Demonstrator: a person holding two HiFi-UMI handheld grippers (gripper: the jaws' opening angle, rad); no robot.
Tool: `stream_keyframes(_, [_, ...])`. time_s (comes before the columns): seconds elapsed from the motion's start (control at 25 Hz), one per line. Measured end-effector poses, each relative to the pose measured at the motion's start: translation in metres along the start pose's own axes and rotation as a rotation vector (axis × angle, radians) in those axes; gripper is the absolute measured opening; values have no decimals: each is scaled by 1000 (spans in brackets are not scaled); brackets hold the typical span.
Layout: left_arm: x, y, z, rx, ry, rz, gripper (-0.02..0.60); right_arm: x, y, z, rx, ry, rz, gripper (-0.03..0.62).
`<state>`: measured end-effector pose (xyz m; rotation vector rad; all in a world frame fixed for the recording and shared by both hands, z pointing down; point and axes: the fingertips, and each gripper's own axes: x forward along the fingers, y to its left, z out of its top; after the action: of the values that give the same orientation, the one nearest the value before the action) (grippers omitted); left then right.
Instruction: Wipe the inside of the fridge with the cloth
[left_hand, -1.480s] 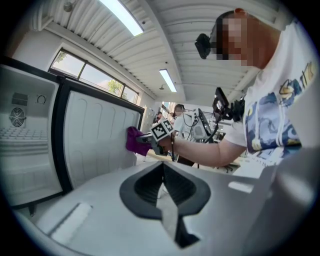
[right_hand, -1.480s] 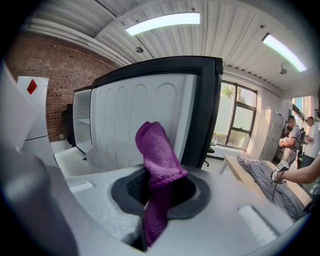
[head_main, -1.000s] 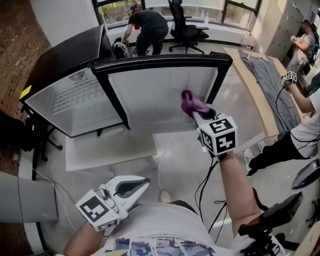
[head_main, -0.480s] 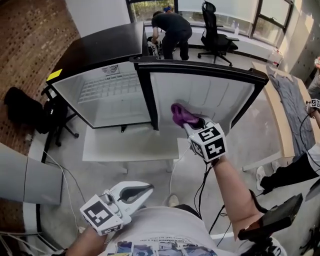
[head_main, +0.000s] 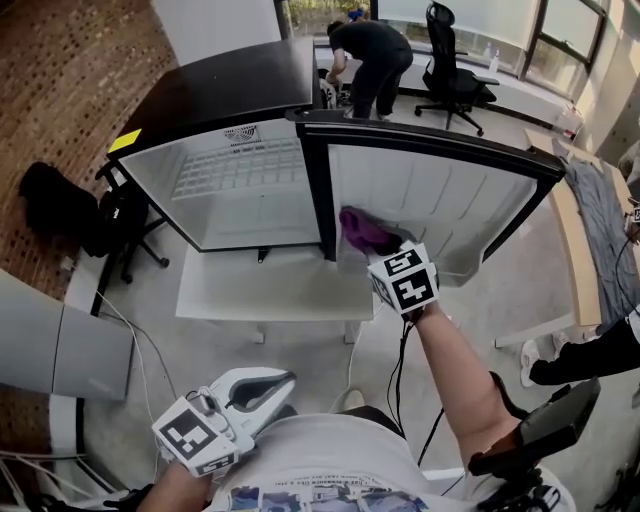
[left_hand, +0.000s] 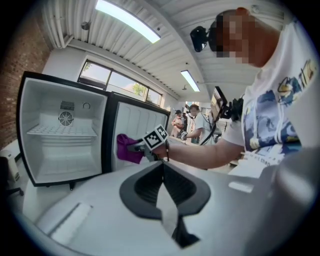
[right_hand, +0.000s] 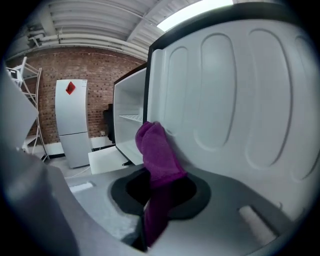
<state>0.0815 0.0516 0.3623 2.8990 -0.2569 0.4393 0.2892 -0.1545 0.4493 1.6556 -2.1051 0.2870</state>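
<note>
The right gripper (head_main: 386, 243) is holding a crumpled purple cloth (head_main: 364, 229) against the white ribbed inner panel of the open fridge door (head_main: 440, 195).

Its jaws are clamping the cloth's lower end, and the bunched top is standing out past the tips and touching the panel low down, near the hinge side. The small black fridge with a white interior (head_main: 215, 205) is standing open just beside it, its wire shelf (head_main: 235, 168) showing. The left gripper (head_main: 283, 379) is hanging low by the person's torso, well apart from the fridge, with its jaws together on nothing.
</note>
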Motion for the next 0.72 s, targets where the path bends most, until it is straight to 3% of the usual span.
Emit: stream_keyframes(0.72, [44, -13, 14, 51, 16, -165, 6, -55, -78, -41, 98, 40, -202, 52])
